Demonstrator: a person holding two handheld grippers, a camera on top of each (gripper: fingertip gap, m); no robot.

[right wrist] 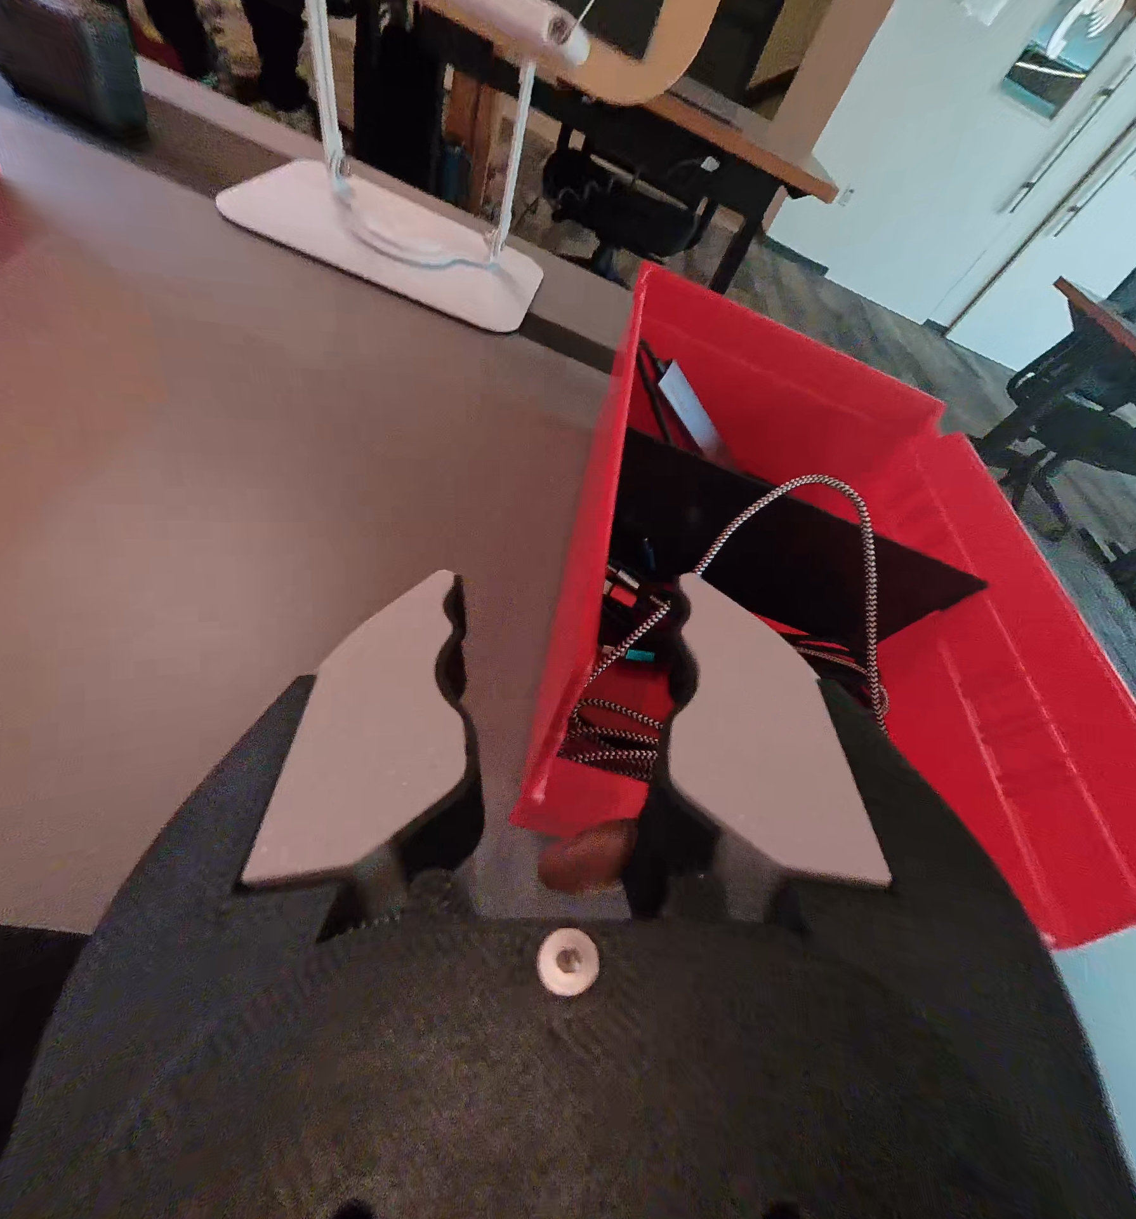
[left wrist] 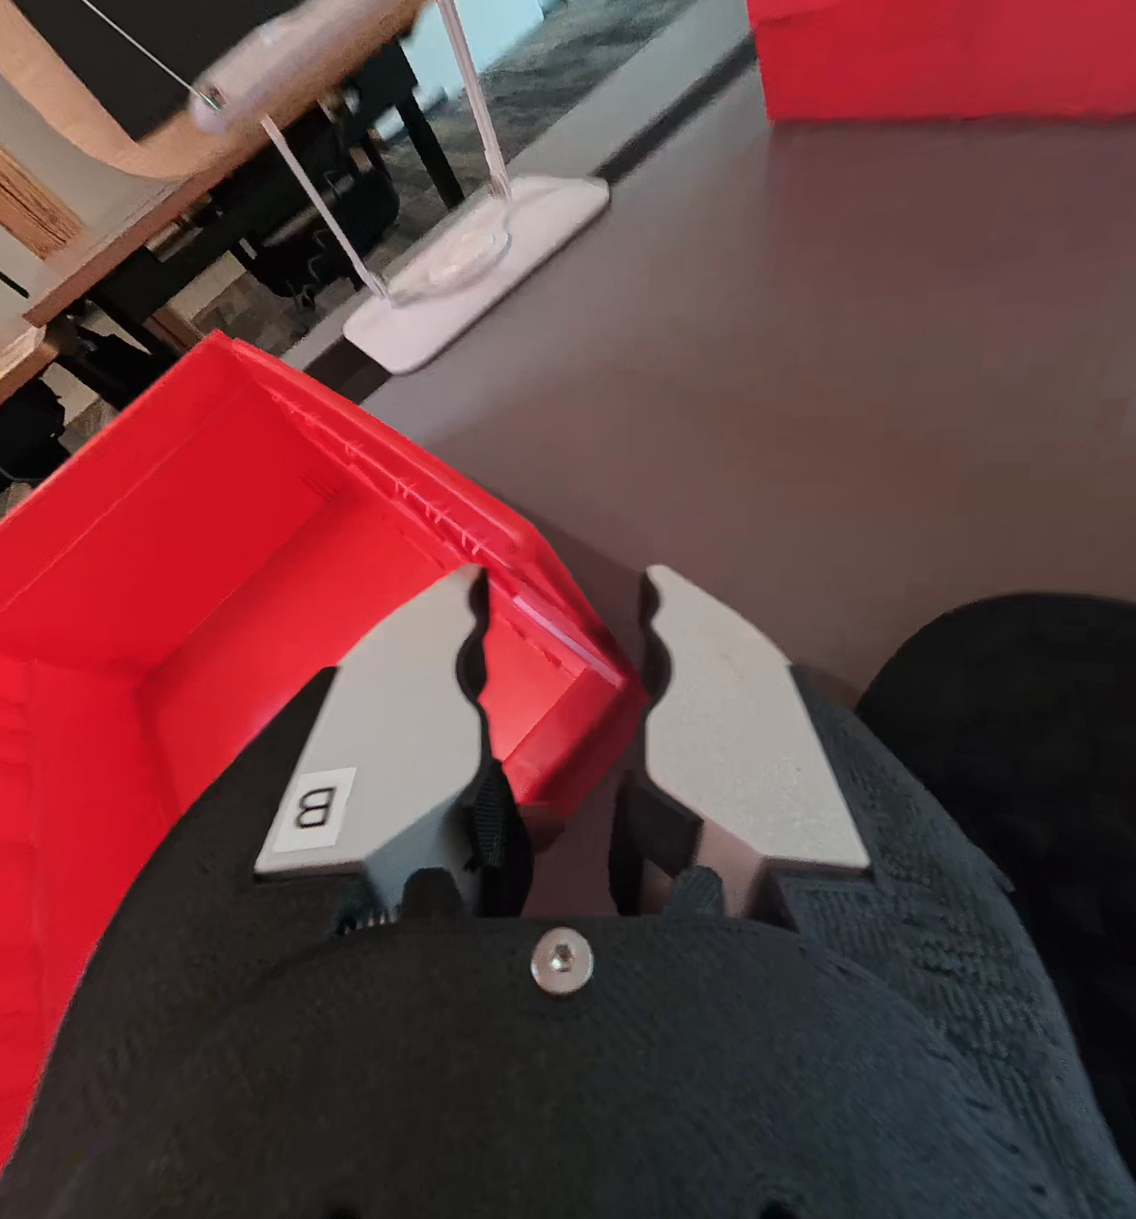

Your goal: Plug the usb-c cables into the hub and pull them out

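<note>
My left gripper (left wrist: 562, 587) is open and empty above the right rim of an empty red bin (left wrist: 222, 561). My right gripper (right wrist: 568, 587) is open and empty over the left wall of another red bin (right wrist: 987, 692). That bin holds a braided black-and-white cable (right wrist: 836, 491) looped over a black divider (right wrist: 783, 547), with more coils (right wrist: 611, 732) on the bin floor and a grey flat device (right wrist: 687, 409) in the far compartment. A teal connector (right wrist: 641, 656) lies among the cables. I cannot tell which item is the hub.
A white lamp base (left wrist: 486, 264) stands at the far edge of the dark brown table (left wrist: 816, 396); it also shows in the right wrist view (right wrist: 387, 244). A third red bin (left wrist: 967, 59) sits far right. A black object (left wrist: 1047, 824) lies beside my left gripper. The gap from one gripper's tips to the other's is roughly 30 cm. From the right gripper's tips to the teal connector (right wrist: 641, 656) is close to 11 cm.
</note>
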